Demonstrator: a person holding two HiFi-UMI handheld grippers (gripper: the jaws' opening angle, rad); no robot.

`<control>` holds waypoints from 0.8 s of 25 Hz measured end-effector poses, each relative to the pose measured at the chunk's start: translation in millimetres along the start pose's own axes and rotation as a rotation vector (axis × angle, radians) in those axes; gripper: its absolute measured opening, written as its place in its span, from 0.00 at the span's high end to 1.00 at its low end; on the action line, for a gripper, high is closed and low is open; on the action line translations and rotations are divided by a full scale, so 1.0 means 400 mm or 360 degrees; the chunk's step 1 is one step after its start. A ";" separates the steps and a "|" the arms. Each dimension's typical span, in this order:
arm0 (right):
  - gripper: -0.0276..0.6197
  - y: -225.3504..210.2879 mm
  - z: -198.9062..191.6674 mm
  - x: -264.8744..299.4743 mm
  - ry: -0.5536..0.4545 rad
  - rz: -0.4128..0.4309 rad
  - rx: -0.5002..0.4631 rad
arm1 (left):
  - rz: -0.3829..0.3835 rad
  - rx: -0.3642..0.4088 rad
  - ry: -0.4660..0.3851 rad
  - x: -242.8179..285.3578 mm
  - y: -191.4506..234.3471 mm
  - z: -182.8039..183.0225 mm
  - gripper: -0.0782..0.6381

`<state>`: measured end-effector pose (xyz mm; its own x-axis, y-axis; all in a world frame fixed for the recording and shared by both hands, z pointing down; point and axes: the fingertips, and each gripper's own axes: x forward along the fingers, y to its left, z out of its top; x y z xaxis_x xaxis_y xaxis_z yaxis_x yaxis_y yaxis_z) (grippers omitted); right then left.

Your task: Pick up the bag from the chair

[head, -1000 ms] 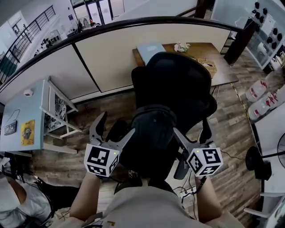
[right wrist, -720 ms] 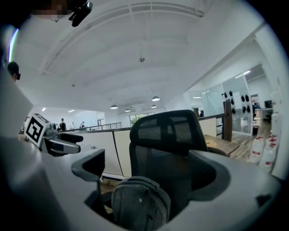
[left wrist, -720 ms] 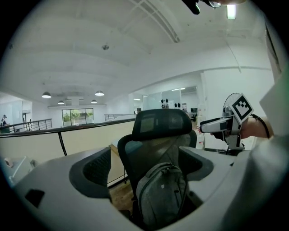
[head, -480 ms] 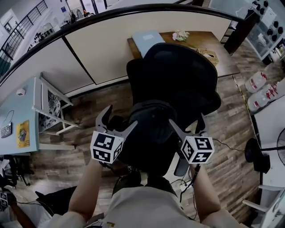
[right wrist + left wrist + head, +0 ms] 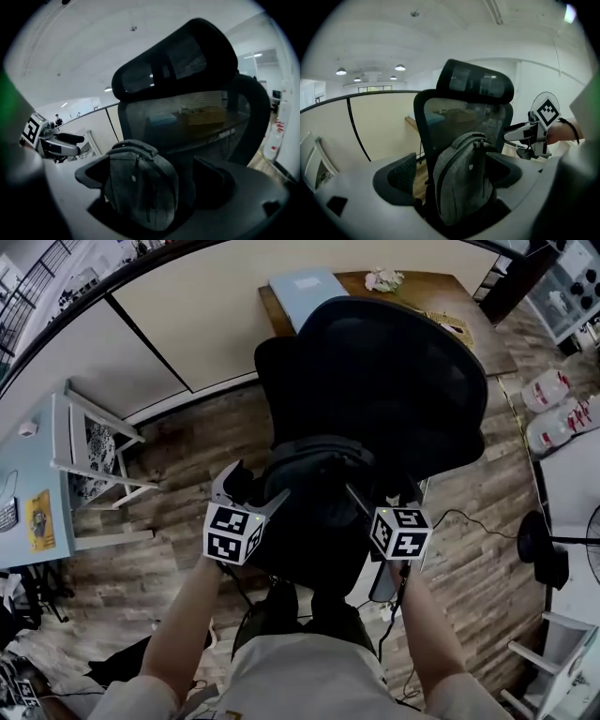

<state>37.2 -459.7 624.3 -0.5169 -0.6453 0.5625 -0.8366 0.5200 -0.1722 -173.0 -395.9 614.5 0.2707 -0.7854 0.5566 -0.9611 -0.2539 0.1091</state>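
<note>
Left claw (image 5: 254, 489) and right claw (image 5: 381, 493) both released, jaws apart, flanking the grey backpack (image 5: 314, 486) standing upright on the office chair (image 5: 389, 371) seat just ahead; I'd aim for its top handle (image 5: 474, 136), then clamp.

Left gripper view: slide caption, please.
Left gripper, jaws open, frames a grey backpack upright on the black office chair; right gripper at far side.
</note>
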 end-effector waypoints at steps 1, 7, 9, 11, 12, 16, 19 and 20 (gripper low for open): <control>0.09 -0.003 -0.015 0.021 0.0016 0.0010 0.0003 | -0.0003 -0.0019 0.0029 0.020 0.006 -0.021 0.26; 0.09 -0.039 -0.124 0.119 0.0151 0.0000 0.0052 | -0.0019 -0.0106 0.0202 0.133 0.024 -0.148 0.26; 0.09 -0.068 -0.167 0.136 0.0211 -0.0021 0.0080 | -0.0020 -0.0147 0.0239 0.172 0.016 -0.183 0.26; 0.10 -0.087 -0.200 0.159 0.0253 -0.0038 0.0110 | -0.0014 -0.0186 0.0288 0.203 0.022 -0.218 0.26; 0.11 -0.092 -0.213 0.171 0.0268 -0.0040 0.0125 | -0.0011 -0.0196 0.0316 0.214 0.029 -0.235 0.26; 0.19 -0.096 -0.260 0.206 0.0351 -0.0009 0.0150 | -0.0012 -0.0208 0.0403 0.245 0.043 -0.290 0.26; 0.28 -0.100 -0.269 0.216 0.0382 -0.0010 0.0128 | 0.0027 -0.0216 0.0401 0.254 0.057 -0.294 0.38; 0.31 -0.101 -0.269 0.218 0.0385 -0.0016 0.0126 | 0.0039 -0.0211 0.0397 0.254 0.062 -0.292 0.48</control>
<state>45.4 -476.6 767.2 -0.4578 -0.4929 0.7399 -0.8581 0.4626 -0.2228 -175.9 -416.1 769.9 0.2411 -0.6228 0.7443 -0.9705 -0.1476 0.1908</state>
